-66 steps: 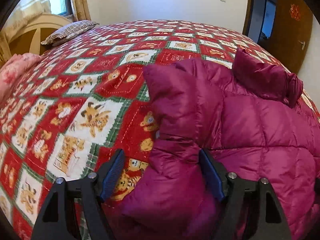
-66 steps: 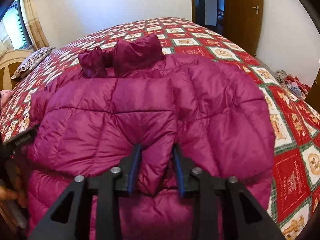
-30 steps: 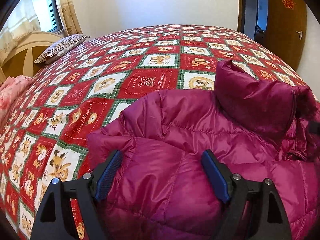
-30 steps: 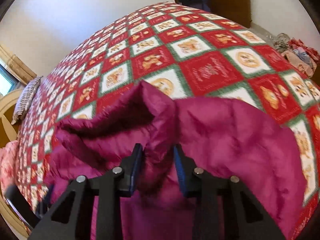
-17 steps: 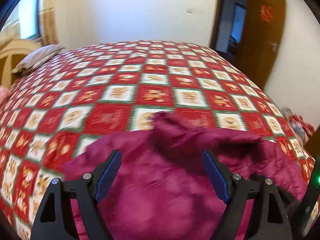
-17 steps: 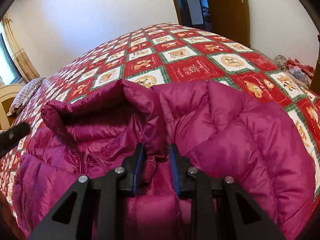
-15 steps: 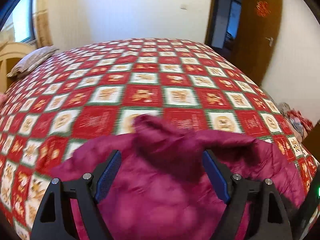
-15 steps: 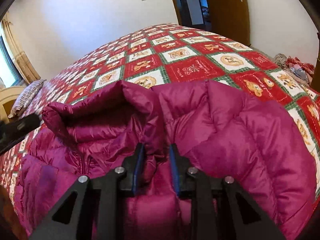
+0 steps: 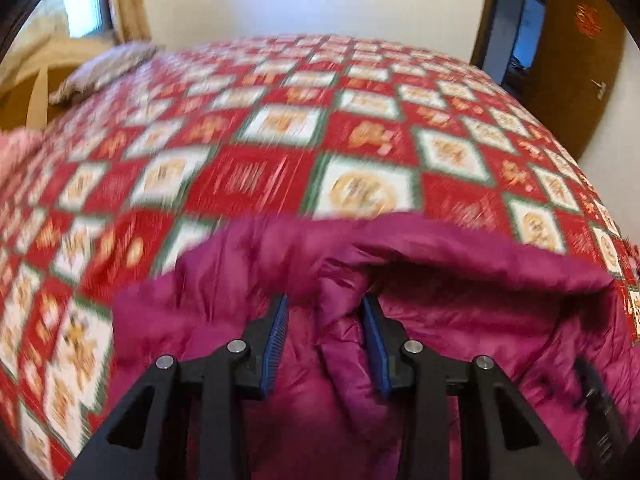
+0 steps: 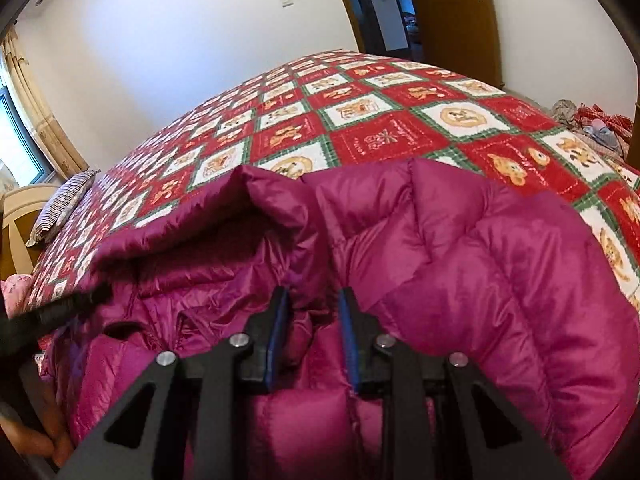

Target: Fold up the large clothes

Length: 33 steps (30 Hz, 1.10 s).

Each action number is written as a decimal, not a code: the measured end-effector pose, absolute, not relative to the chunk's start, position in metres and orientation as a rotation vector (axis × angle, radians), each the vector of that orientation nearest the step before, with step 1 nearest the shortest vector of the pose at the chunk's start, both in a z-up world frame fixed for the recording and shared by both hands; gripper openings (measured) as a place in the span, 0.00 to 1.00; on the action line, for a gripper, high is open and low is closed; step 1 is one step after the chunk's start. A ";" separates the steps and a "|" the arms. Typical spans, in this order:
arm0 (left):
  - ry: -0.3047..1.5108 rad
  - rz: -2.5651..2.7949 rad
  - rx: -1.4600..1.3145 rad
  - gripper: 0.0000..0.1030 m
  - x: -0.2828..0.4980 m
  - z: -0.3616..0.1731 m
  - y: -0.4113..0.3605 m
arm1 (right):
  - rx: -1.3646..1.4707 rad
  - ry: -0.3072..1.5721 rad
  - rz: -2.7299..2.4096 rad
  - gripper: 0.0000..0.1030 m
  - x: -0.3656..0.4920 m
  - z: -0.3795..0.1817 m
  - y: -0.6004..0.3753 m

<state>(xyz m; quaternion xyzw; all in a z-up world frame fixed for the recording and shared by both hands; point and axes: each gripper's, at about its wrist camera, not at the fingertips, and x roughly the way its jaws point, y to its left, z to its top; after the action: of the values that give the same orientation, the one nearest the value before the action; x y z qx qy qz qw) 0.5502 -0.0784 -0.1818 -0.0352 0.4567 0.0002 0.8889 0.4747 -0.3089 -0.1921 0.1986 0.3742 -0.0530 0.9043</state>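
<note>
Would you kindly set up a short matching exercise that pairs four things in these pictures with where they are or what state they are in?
Things:
1. down jacket
2. striped pillow
3. wooden door
4. right gripper

Places or states:
A. beyond the far end of the bed, handle visible
B. clamped on a fold of magenta fabric
C. spread on the red patchwork bedspread
D. at the bed's left edge, by the headboard

Pairs: 1-C, 2-D, 3-A, 4-B

black tongs [image 9: 324, 320] with blue ribbed pads, silver screws.
</note>
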 end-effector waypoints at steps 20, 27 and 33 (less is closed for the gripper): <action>0.838 0.007 -0.063 0.40 0.533 -0.197 -0.080 | 0.357 0.921 -0.152 0.30 0.547 -0.166 -0.301; 0.845 -0.015 -0.053 0.44 0.533 -0.195 -0.082 | 0.179 0.873 -0.143 0.30 0.520 -0.186 -0.278; 0.780 -0.072 -0.099 0.44 0.508 -0.155 -0.058 | 0.107 0.858 -0.175 0.30 0.519 -0.186 -0.271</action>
<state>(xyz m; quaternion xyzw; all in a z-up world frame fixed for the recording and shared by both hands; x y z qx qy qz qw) 0.5080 -0.0582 -0.1551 -0.0481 0.3798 -0.0349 0.9232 0.5188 -0.2708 -0.1856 0.0519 0.4154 -0.0849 0.9042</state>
